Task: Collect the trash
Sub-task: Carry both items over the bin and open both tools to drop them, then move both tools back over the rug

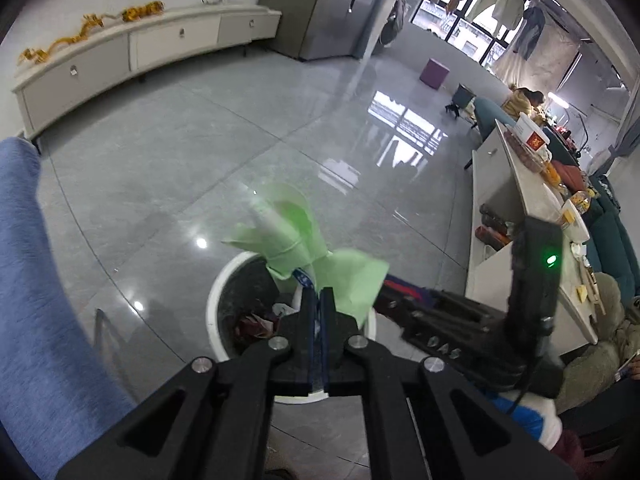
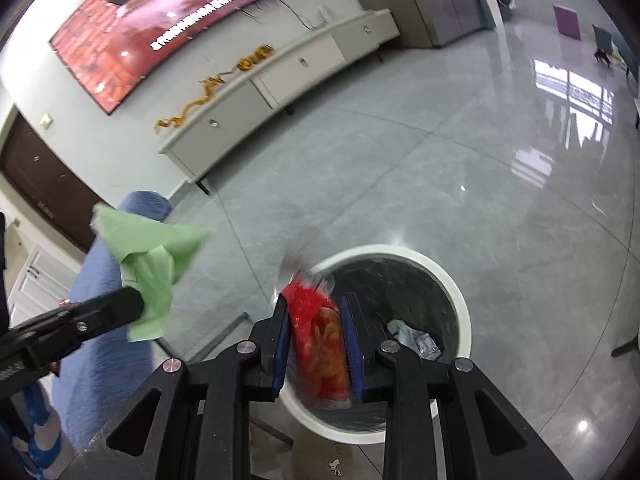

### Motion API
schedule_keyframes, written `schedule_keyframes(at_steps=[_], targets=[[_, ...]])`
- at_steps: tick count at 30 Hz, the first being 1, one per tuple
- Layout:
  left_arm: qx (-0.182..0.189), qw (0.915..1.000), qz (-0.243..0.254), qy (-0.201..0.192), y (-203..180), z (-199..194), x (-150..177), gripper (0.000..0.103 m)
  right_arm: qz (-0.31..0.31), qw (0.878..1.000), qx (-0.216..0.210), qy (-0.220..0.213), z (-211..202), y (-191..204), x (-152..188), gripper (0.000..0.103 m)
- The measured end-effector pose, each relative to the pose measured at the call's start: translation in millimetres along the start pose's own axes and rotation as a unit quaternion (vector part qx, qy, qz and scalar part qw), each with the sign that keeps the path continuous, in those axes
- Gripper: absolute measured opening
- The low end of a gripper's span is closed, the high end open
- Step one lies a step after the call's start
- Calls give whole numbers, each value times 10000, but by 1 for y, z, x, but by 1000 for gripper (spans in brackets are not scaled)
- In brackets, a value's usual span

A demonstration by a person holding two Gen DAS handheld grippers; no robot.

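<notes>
My left gripper (image 1: 319,294) is shut on a crumpled green paper napkin (image 1: 296,240) and holds it over the near rim of a round white trash bin (image 1: 218,292) with a dark liner. The napkin also shows in the right wrist view (image 2: 148,256), left of the bin (image 2: 452,280). My right gripper (image 2: 314,308) is shut on a red snack wrapper (image 2: 324,336) and holds it above the bin's left rim. Some wrappers (image 2: 416,338) lie at the bottom of the bin. The right gripper's body (image 1: 448,320) shows beside the bin in the left wrist view.
A blue upholstered armrest (image 1: 36,280) stands left of the bin. A long white cabinet (image 1: 132,52) runs along the far wall under a screen (image 2: 160,16). A white counter with food items (image 1: 532,200) stands at the right. The grey tiled floor (image 1: 240,140) stretches beyond the bin.
</notes>
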State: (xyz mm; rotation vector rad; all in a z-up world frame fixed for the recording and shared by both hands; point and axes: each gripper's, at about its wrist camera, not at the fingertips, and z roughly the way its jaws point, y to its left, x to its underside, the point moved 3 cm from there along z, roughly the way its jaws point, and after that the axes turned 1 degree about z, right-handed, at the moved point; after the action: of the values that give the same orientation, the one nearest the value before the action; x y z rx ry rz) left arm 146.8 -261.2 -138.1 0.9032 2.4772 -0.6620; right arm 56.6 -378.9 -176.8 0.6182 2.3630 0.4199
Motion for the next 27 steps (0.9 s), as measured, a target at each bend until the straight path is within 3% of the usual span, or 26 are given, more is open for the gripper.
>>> schedule_keyframes(at_steps=[1,6,12,19,20,22,23,27], targets=[[45,10000,-34,76,1,5,-2,3,33,9999,106,25,2,-4,1,36],[200,9995,-94,233,0,21,-5,4,173,9995,238,58,-1,-19,7,44],[159,9994,-139,267,-5,20,1,4,328,9990,288,-27,-17,-29,10,46],[-70,9999,-87,51,-8,-18,14,5,251,9990,282,-256,-49,-20,11,47],[-68,9999,-90,37,-10,-21,14,7,237,9989,287,-290,-53,-18,11,47],[-42,9999,-105,-54,-14,-33,17,31,191,9986,287,-401,-67,-14,11,47],[-59,9998,-109,-129,-17,-39,18,51,159,9984,293,-467,-75,-11,11,47],[-133,9988,-10,-469,-28,-69,23,53,4,9970,326,-699,-102,-3,10,47]])
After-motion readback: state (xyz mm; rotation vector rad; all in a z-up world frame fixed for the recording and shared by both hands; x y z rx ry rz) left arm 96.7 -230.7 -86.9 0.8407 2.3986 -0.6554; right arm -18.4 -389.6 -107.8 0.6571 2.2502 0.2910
